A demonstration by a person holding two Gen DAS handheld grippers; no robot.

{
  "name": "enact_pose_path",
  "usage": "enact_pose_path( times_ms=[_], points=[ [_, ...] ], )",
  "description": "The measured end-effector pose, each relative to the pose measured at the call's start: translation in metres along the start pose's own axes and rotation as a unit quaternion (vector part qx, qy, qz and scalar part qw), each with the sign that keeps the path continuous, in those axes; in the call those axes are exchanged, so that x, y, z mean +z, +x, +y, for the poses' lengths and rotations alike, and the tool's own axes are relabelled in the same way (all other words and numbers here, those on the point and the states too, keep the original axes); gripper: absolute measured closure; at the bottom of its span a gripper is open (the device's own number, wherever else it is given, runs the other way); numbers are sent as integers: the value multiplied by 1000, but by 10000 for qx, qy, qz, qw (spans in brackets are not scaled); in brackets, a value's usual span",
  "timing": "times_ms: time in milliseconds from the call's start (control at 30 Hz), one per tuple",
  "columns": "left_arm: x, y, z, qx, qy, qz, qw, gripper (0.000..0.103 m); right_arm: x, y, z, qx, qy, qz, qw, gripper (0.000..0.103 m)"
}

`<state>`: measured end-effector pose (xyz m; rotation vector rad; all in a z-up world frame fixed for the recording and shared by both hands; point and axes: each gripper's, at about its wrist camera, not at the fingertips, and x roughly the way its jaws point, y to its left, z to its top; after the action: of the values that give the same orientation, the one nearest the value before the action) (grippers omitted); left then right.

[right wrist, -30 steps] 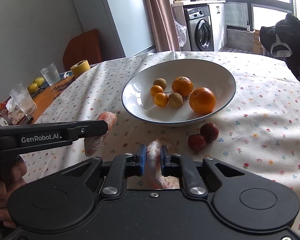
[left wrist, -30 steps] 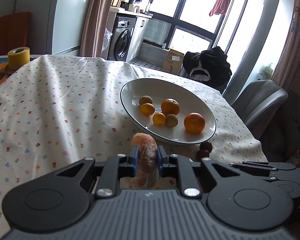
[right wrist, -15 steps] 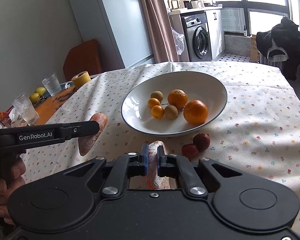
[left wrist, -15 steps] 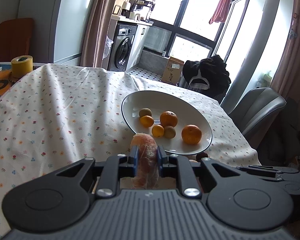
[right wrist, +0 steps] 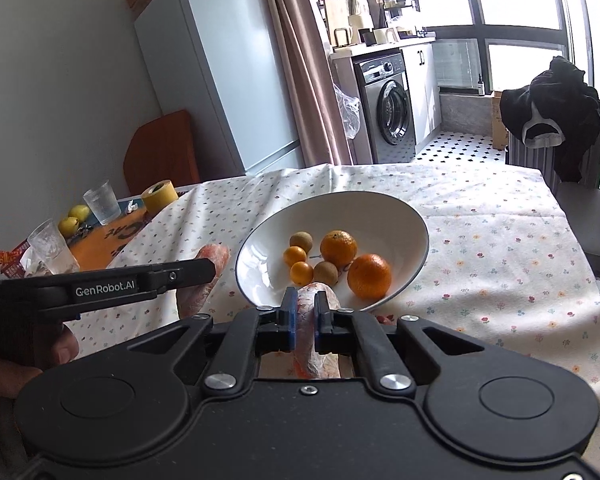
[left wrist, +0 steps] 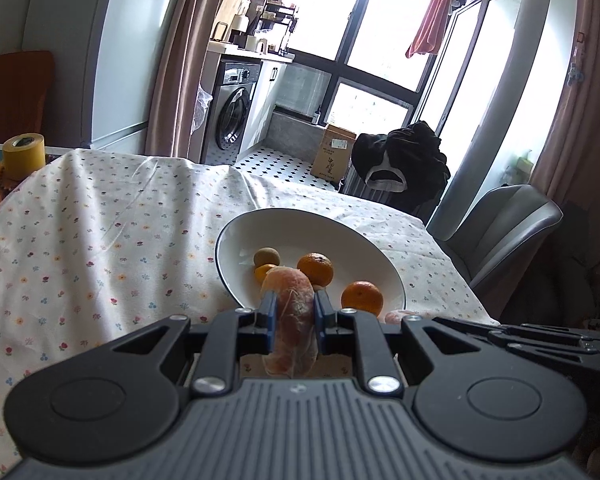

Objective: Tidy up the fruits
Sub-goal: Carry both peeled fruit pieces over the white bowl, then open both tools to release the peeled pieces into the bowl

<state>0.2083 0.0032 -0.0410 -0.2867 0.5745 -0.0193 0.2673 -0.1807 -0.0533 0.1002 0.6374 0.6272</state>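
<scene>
my left gripper [left wrist: 293, 320] clamps a peeled pinkish citrus segment [left wrist: 290, 312]; my right gripper [right wrist: 305, 318] clamps a second peeled segment [right wrist: 314, 326]. both hang above the flowered tablecloth [right wrist: 500, 264], at the 6 o'clock rim of the white round bowl [right wrist: 380, 208] holding oranges [right wrist: 369, 276] and small brown fruits [right wrist: 301, 241].

Worktop [right wrist: 500, 240] covered by a white cloth with a small floral print [left wrist: 100, 240]. A white bowl with a dark rim [right wrist: 380, 208] rests directly on the cloth near the middle. At the far left the cloth ends, exposing an orange patterned surface [right wrist: 96, 248] that carries a roll of yellow tape [right wrist: 159, 196], two clear glasses [right wrist: 102, 202], two yellow-green fruits [right wrist: 74, 219] and a printed packet [right wrist: 14, 258].
</scene>
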Motion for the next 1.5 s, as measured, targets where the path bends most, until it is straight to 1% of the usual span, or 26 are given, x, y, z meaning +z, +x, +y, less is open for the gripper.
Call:
enact_pose_path(
  times_ms=[233,533,833,967,1067,1267,1367,1433,1467,1500],
  points=[
    [7,18,1,43,-69,28,10000,86,18,9,-13,-91,5,-101,9999,97],
    [14,45,7,109,-120,141,9998,86,41,31,-28,-151,72,-179,9997,97],
    [14,68,12,188,-176,266,9993,86,50,54,-41,-223,195,-174,9994,97],
    [15,71,10,244,-80,267,9993,86,51,63,-46,-251,204,-132,9994,97],
    [19,70,12,379,-51,128,9992,82,53,68,-48,-258,213,-136,9993,97],
    [29,64,23,466,-162,65,9988,81,58,78,-49,-228,220,-145,9994,97],
    [32,59,28,569,-169,30,9982,75,61,82,-48,-200,224,-180,9994,97],
    [33,55,31,624,-181,-9,9979,64,64,84,-44,-139,98,-297,9994,96],
    [34,52,32,647,-187,-30,9977,62,65,84,-42,-115,11,-333,9994,93],
    [34,50,33,665,-187,-52,9976,56,66,85,-39,-122,-22,-386,9992,89]
  ],
)
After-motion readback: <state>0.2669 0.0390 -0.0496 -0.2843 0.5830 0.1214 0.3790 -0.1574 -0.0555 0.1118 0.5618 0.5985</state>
